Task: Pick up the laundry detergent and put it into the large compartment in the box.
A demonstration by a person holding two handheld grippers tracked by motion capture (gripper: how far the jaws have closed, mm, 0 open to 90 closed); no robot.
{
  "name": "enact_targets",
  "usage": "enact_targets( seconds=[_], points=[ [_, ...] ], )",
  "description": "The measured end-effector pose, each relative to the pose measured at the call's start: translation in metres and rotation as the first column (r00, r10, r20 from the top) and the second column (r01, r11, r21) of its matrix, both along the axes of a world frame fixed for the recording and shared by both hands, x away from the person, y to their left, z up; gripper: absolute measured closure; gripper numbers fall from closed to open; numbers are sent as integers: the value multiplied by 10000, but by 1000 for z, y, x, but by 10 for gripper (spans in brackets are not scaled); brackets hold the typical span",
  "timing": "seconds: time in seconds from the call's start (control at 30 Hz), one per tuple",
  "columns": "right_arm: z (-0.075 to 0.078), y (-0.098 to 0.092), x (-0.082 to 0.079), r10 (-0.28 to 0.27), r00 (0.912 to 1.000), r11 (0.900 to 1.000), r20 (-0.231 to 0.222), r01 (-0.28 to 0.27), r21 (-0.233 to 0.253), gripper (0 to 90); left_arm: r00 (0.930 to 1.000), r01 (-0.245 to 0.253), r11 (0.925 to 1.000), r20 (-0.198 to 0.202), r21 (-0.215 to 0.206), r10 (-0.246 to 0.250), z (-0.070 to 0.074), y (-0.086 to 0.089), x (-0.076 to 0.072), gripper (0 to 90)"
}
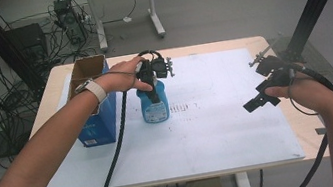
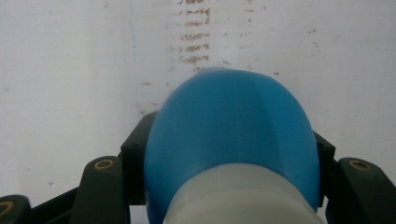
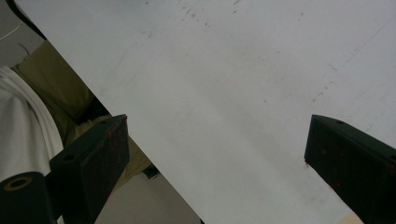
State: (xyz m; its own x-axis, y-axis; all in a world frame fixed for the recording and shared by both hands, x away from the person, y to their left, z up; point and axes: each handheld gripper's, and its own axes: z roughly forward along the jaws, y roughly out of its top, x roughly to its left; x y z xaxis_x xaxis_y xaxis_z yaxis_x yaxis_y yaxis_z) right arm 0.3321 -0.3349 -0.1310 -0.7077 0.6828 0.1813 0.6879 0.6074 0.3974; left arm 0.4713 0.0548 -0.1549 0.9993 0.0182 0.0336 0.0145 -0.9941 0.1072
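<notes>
Now, largest first: the white board [image 1: 222, 135] fills the middle of the high view, a cardboard box [image 1: 92, 102] stands at its left edge, and just right of it the blue bottle [image 1: 155, 106] stands upright, long axis vertical. Directly above, the left gripper [image 1: 152, 83] points down, jaws clamped on the bottle's top, while the right gripper [image 1: 259, 100] hovers wide open and empty, well apart at right.
</notes>
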Motion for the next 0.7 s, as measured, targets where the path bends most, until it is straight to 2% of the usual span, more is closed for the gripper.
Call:
enact_targets(
  seconds=[0.7],
  points=[
    [1,1,1,-2,10000,10000,-15,2,-21,67,10000,21,10000,3,17,-21,0,0,0,388]
  ],
)
